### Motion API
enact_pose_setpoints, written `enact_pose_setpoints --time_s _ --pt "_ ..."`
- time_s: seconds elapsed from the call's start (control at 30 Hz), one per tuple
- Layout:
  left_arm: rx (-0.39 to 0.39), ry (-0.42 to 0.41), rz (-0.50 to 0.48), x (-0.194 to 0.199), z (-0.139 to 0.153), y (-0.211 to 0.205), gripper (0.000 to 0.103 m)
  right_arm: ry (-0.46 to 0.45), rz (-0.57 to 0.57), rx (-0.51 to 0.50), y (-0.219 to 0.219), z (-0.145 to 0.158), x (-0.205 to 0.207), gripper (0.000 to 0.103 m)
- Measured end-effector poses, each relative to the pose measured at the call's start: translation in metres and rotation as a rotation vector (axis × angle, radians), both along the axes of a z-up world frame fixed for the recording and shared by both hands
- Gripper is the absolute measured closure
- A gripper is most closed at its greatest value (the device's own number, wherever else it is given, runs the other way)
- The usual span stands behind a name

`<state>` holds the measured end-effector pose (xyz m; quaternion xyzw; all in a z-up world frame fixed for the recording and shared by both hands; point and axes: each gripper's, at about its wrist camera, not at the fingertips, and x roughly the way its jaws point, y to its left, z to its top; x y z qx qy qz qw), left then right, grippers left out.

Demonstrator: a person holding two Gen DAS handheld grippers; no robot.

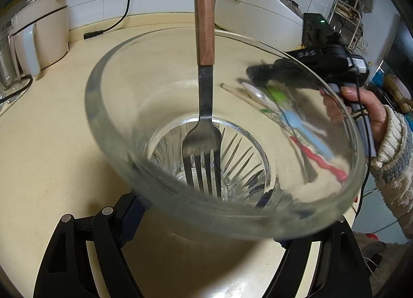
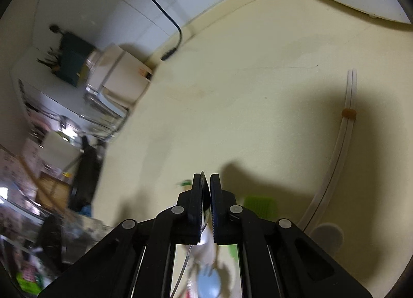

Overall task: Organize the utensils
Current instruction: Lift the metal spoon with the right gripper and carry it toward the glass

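My left gripper is shut on a clear glass bowl, its pads at the near rim. A fork with a wooden handle stands tines-down inside the bowl. Seen through the bowl wall, several utensils lie on the counter: a blue spoon, a red utensil, a green one and chopsticks. My right gripper is shut on a thin flat metal utensil, just above the pile; the blue spoon and green piece lie below it. It also shows in the left wrist view.
A cream counter carries a kettle at the left, a rice cooker at the back and a loose black plug. Two clear straws with a brown band lie at the right.
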<state>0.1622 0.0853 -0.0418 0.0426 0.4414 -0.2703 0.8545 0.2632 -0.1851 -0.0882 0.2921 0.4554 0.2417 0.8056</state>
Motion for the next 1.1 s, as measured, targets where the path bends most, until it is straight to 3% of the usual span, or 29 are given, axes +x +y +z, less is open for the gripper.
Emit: enact_pose_setpoints --time_s 0.47,1.1 --pt "0.014 -0.004 0.001 -0.002 0.000 -0.004 0.019 -0.168 -0.024 0.125 -0.022 0.073 -0.031 0.097" --pt "0.001 0.001 0.002 0.000 0.000 -0.003 0.019 -0.207 0.002 0.133 -0.002 0.103 -0.036 0.097"
